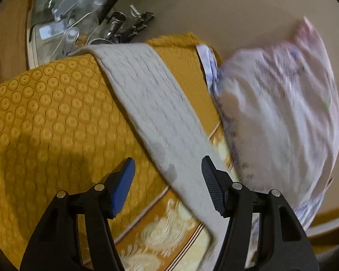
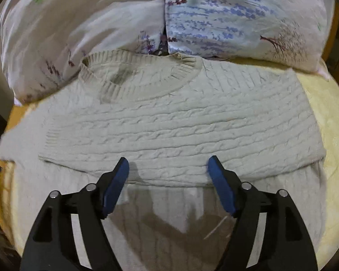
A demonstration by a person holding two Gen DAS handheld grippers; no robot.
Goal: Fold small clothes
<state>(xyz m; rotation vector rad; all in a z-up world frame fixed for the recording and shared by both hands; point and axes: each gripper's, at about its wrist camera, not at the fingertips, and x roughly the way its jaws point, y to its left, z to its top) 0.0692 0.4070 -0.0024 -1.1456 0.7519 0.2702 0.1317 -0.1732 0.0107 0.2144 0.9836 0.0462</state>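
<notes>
A cream cable-knit sweater [image 2: 169, 122] lies flat on a bed, its ribbed neckline close against two floral-print pillows [image 2: 237, 15] at the head, spread wide so its panels can be turned over one another. In the right wrist view one side already lies doubled across the body, its folded edge running just ahead of the right gripper [image 2: 168, 171], which hangs over the sweater's lower half with its blue-padded jaws apart and nothing between them, apparently so the knit can settle undisturbed. The left gripper [image 1: 168, 176] points down over the mustard-yellow embossed bedspread [image 1: 45, 113], away from the pillows, its jaws likewise apart and empty above a pale knitted strip of the sweater [image 1: 151, 103] that crosses the cover toward the bed's edge, seemingly a sleeve or side panel not yet brought in. Beyond the bedspread, farther from the pillows, a cluttered shelf or tray of clear and metallic items [image 1: 67, 22] is too blurred to identify. The fold looks partly done; the trailing strip likely needs gathering next.
</notes>
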